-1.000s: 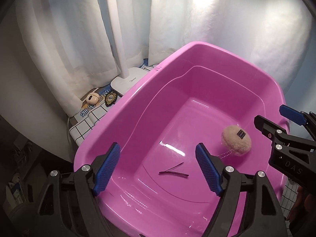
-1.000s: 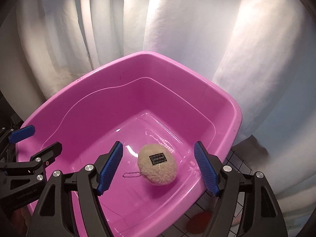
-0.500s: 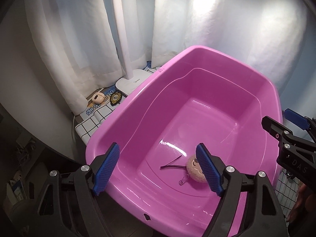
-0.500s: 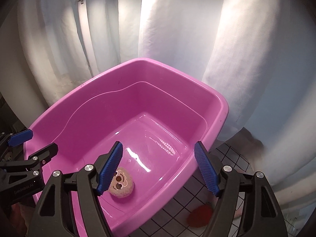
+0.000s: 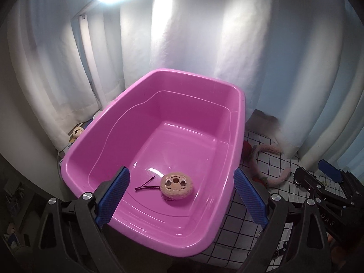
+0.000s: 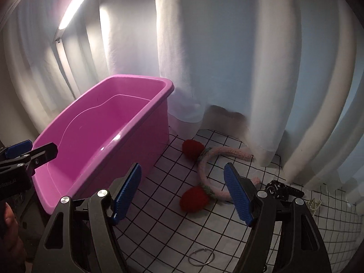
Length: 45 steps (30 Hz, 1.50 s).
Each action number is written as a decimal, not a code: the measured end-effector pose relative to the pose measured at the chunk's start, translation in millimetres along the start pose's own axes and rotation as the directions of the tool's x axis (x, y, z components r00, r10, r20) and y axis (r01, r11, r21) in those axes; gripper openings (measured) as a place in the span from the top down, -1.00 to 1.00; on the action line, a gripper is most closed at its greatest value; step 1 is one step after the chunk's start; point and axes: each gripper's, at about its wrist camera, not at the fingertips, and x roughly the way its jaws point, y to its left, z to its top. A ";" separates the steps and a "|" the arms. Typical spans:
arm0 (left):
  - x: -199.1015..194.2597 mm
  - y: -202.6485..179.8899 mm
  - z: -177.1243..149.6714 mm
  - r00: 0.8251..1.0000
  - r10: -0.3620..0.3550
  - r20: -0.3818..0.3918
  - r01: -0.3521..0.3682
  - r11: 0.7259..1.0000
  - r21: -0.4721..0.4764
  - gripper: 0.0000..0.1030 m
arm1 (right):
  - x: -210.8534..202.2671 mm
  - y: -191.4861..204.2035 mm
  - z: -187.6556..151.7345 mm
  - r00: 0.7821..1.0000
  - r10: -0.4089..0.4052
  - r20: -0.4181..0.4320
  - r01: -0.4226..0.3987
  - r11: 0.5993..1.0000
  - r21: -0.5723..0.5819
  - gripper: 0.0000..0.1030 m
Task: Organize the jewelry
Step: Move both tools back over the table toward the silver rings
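A pink plastic tub (image 5: 236,118) stands on a white grid cloth (image 6: 250,238). On its floor lie a round tan plush charm (image 5: 177,185) with a face and a dark hairpin (image 5: 145,185). My left gripper (image 5: 182,196) is open and empty, above the tub's near end. My right gripper (image 6: 183,192) is open and empty, right of the tub (image 6: 109,122), above a pink fuzzy headband (image 6: 204,166) with two red strawberries (image 6: 193,199). A thin metal ring (image 6: 201,257) lies on the cloth near me.
A black hair clip (image 6: 281,188) and a small gold crown-like piece (image 6: 315,204) lie at the right. White curtains (image 6: 227,56) hang close behind. A lamp bar (image 6: 72,11) glows at upper left. Small trinkets (image 5: 77,133) sit left of the tub.
Both grippers have pulled back and swung right. The plush charm has rolled face up and come to rest beside the hairpin. The headband and cloth have come into view.
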 end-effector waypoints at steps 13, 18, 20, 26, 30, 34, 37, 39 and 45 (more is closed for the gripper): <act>41.3 -128.8 -86.7 0.960 -0.205 -0.192 0.247 0.941 0.233 -0.82 | -54.1 -165.1 -172.6 0.940 -0.258 -0.223 0.326 0.873 0.363 -0.39; 71.6 -155.8 -130.4 0.939 -0.183 -0.289 0.270 0.917 0.294 -0.82 | -57.1 -182.8 -220.3 0.922 -0.257 -0.289 0.364 0.829 0.426 -0.39; 81.1 -162.7 -145.0 0.932 -0.174 -0.317 0.276 0.909 0.311 -0.82 | -52.6 -185.8 -235.6 0.914 -0.252 -0.317 0.374 0.824 0.426 -0.39; 102.0 -171.9 -172.1 0.921 -0.140 -0.363 0.271 0.901 0.340 -0.82 | -32.0 -189.5 -270.9 0.905 -0.210 -0.370 0.365 0.830 0.421 -0.39; 112.8 -168.5 -178.1 0.919 -0.120 -0.375 0.254 0.909 0.332 -0.82 | -15.9 -186.8 -278.8 0.904 -0.190 -0.384 0.347 0.849 0.397 -0.39; 120.2 -163.7 -180.7 0.916 -0.109 -0.387 0.242 0.918 0.314 -0.82 | -8.6 -186.9 -279.8 0.906 -0.187 -0.381 0.341 0.853 0.394 -0.39; 121.8 -163.1 -183.6 0.916 -0.109 -0.387 0.243 0.917 0.317 -0.82 | -5.9 -189.3 -280.0 0.905 -0.186 -0.382 0.342 0.853 0.394 -0.39; 123.6 -163.7 -186.6 0.912 -0.105 -0.396 0.244 0.916 0.318 -0.82 | -4.8 -189.0 -279.6 0.904 -0.195 -0.382 0.347 0.856 0.384 -0.39; 124.9 -168.0 -192.7 0.912 -0.107 -0.396 0.247 0.914 0.322 -0.83 | -1.8 -187.3 -278.5 0.894 -0.230 -0.385 0.370 0.863 0.344 -0.39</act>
